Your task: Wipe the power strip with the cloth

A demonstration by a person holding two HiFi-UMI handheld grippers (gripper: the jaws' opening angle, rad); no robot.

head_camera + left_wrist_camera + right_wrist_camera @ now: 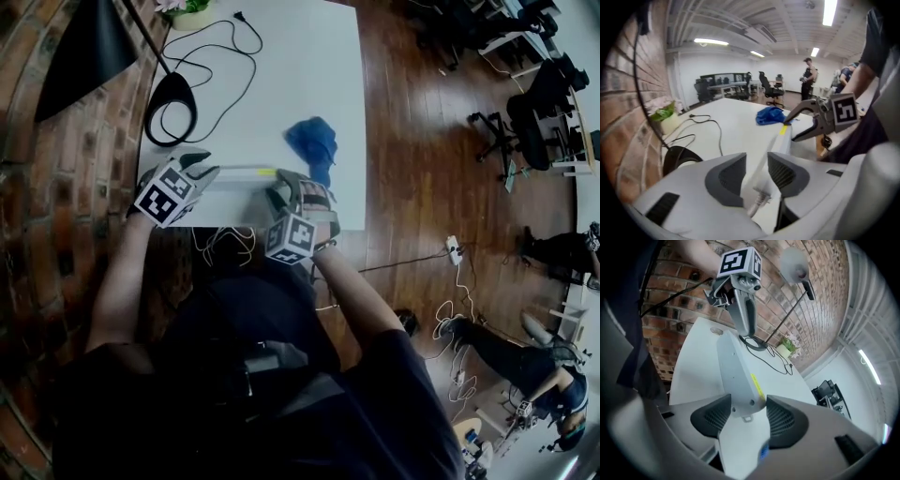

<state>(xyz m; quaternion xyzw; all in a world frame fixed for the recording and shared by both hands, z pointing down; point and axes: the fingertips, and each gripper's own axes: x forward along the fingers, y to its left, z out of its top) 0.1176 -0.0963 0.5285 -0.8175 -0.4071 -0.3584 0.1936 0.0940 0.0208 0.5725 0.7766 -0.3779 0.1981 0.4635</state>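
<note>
The white power strip (246, 176) lies along the front edge of the white table (281, 75), with a gripper at each end. My left gripper (756, 164) stands open, and the strip's cable end (761, 197) sits between its jaws, nearer the right pad. My right gripper (747, 404) is shut on the strip's other end (736, 371), both pads against its sides. The blue cloth (312, 141) lies crumpled on the table just beyond the right gripper (291, 202), with nothing holding it. It also shows in the left gripper view as a blue cloth heap (769, 115).
A black floor lamp's round base (169, 108) and a looped black cable (225, 56) occupy the table's far left. A potted plant (187, 11) stands at the far corner. A brick wall (56, 187) runs along the left side. Chairs and people are off to the right.
</note>
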